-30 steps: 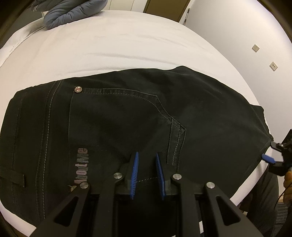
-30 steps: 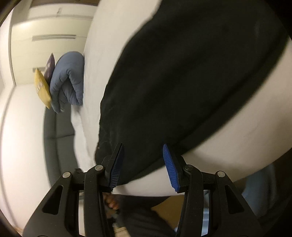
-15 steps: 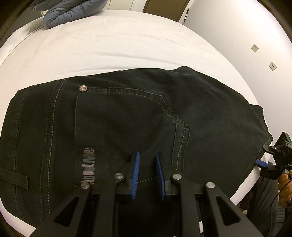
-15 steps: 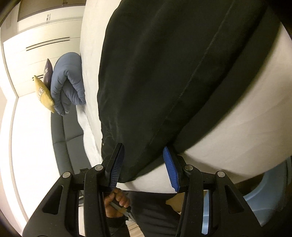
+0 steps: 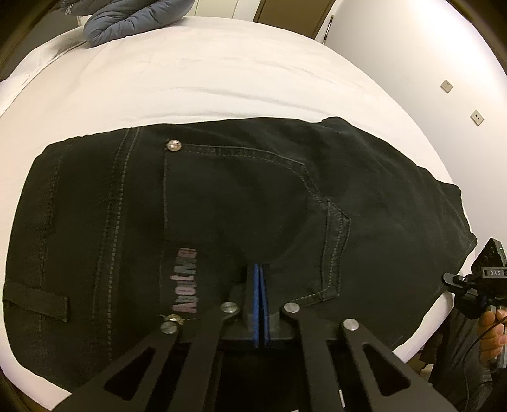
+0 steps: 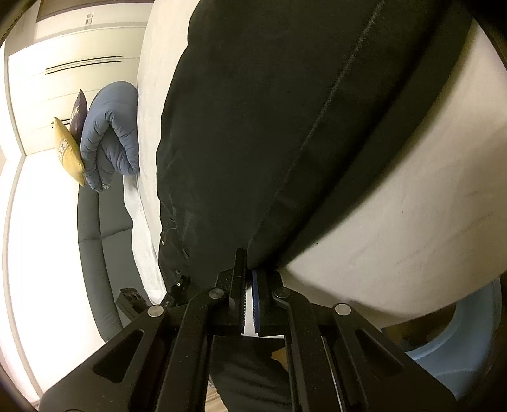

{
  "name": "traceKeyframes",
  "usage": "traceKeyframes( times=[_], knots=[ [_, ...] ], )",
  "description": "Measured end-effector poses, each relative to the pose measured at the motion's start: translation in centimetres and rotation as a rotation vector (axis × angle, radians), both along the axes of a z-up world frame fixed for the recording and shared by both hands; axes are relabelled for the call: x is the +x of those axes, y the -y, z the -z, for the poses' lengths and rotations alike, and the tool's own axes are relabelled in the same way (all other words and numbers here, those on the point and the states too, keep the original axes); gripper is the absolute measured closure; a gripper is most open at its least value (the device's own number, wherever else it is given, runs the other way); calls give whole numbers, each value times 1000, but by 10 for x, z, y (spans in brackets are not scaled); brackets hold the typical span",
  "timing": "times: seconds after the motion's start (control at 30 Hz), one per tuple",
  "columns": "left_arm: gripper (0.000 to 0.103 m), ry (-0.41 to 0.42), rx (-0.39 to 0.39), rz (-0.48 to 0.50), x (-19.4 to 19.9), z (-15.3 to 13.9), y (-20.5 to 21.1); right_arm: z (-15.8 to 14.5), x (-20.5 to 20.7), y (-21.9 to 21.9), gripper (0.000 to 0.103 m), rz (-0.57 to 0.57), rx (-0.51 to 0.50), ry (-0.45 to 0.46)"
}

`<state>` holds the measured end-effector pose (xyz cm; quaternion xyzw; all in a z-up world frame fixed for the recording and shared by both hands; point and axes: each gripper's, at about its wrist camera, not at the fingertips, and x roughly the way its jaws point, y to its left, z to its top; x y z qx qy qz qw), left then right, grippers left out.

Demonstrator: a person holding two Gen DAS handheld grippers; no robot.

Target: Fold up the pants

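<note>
White bedding covers the bed (image 5: 221, 79) that fills the upper half of the left wrist view, with a folded blue-grey quilt (image 5: 133, 16) at the top left and a pale wall at the right. Black pants (image 5: 253, 206) lie flat across the middle of the frame, back pocket up, a metal rivet (image 5: 174, 145) near its upper corner and a grey printed logo (image 5: 185, 282) at lower centre. The left gripper (image 5: 259, 272) sits at the bottom centre; its jaws have just been closing, and the blue pads now meet with a pinch of the pants fabric at their tips. In the right wrist view the right gripper (image 6: 248, 272), at lower centre, has also just closed, its pads nipping the pants' edge where it hangs over the bed's side. A yellow cushion (image 6: 68, 152) leans at the left.
</note>
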<state>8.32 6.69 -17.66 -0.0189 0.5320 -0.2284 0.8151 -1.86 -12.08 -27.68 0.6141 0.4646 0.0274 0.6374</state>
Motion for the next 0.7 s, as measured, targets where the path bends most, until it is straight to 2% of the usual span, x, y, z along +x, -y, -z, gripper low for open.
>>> traceKeyframes(
  times=[0.1, 0.2, 0.3, 0.33, 0.37, 0.4, 0.43, 0.47, 0.57, 0.6, 0.67, 0.7],
  knots=[
    [98, 0, 5, 1, -2, -2, -7, 6, -6, 2, 102, 12, 19, 1],
    [98, -3, -6, -7, -4, -2, -16, 3, -7, -1, 102, -1, -4, 12],
    [98, -9, -17, -21, -5, -5, -23, 13, -9, 0, 102, 20, 54, 19],
    [98, -2, -7, -23, -6, -8, -23, 12, -13, 1, 99, 28, 73, 23],
    [94, 10, 6, -22, -8, -12, -23, 10, -15, 0, 99, 28, 84, 15],
    [87, 29, 25, -26, -11, -17, -21, 6, -18, -2, 97, 18, 83, 3],
    [66, 54, 44, -33, -14, -25, -20, 1, -20, -3, 92, -2, 68, -3],
    [52, 88, 52, -41, -17, -36, -19, -11, -21, -7, 89, -52, 21, -7],
    [30, 170, -1, -68, -19, -64, -14, -52, -19, -7, 89, -149, -133, 70],
    [28, 187, -30, -78, -17, -71, -11, -71, -12, -3, 89, -161, -206, 122],
    [21, 205, -126, -98, -9, -79, 3, -87, 5, 9, 87, -149, -246, 218],
    [21, 199, -154, -103, -5, -78, 10, -89, 21, 18, 77, -128, -225, 275]
  ],
)
